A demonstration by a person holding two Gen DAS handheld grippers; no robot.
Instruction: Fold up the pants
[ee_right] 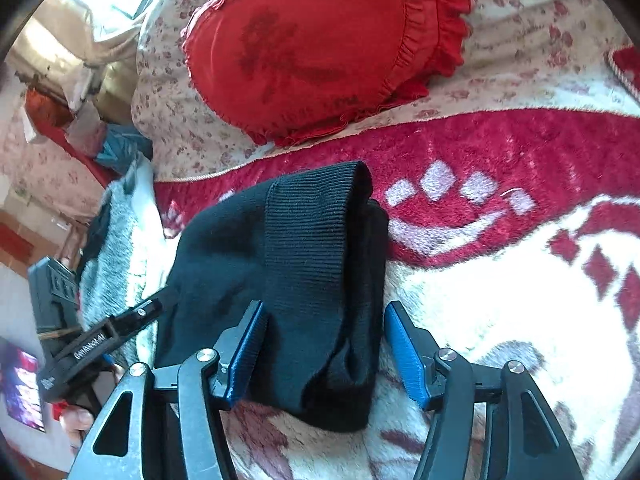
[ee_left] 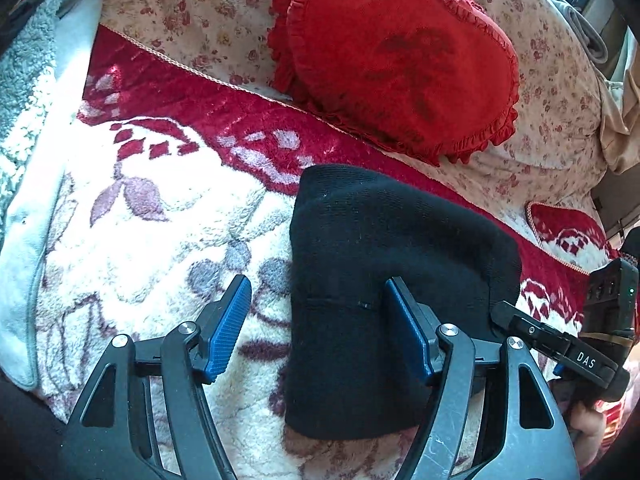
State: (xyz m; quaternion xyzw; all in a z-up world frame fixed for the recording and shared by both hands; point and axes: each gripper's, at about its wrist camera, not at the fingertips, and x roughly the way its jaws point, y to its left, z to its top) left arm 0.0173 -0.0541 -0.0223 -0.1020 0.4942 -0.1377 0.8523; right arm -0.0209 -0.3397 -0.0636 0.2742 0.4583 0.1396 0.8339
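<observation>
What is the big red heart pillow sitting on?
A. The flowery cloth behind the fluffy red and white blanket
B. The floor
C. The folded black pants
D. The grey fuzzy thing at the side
A. The red heart pillow rests on the flowery cloth, past the red edge of the fluffy blanket, while the black pants lie folded on that blanket, apart from the pillow.

The pants [ee_right: 296,280] are plain black, with a ribbed band. The blanket [ee_left: 160,216] is cream with a deep red border and mauve and grey leaves. The frilled cushion [ee_left: 400,56] is bright red. The sheet [ee_left: 192,12] is cream with small red flowers. Both tools carry blue pads [ee_left: 230,328] on black frames.
</observation>
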